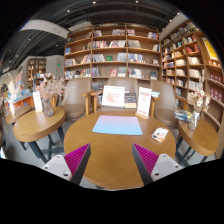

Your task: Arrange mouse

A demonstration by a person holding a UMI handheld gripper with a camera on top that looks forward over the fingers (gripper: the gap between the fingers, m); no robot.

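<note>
A light blue mouse mat (pixel 118 125) lies on the round wooden table (pixel 100 150), beyond my fingers. A small white object that looks like the mouse (pixel 160 133) sits on the table to the right of the mat, near the table's right edge. My gripper (pixel 112 160) hovers over the near part of the table, open and empty. Its magenta pads (pixel 76 158) are wide apart, with only bare tabletop between them.
Two standing display cards (pixel 113 96) (pixel 144 101) stand at the table's far edge. A second round table (pixel 38 122) is to the left and another (pixel 202 136) to the right. Tall bookshelves (pixel 112 55) line the back and right walls.
</note>
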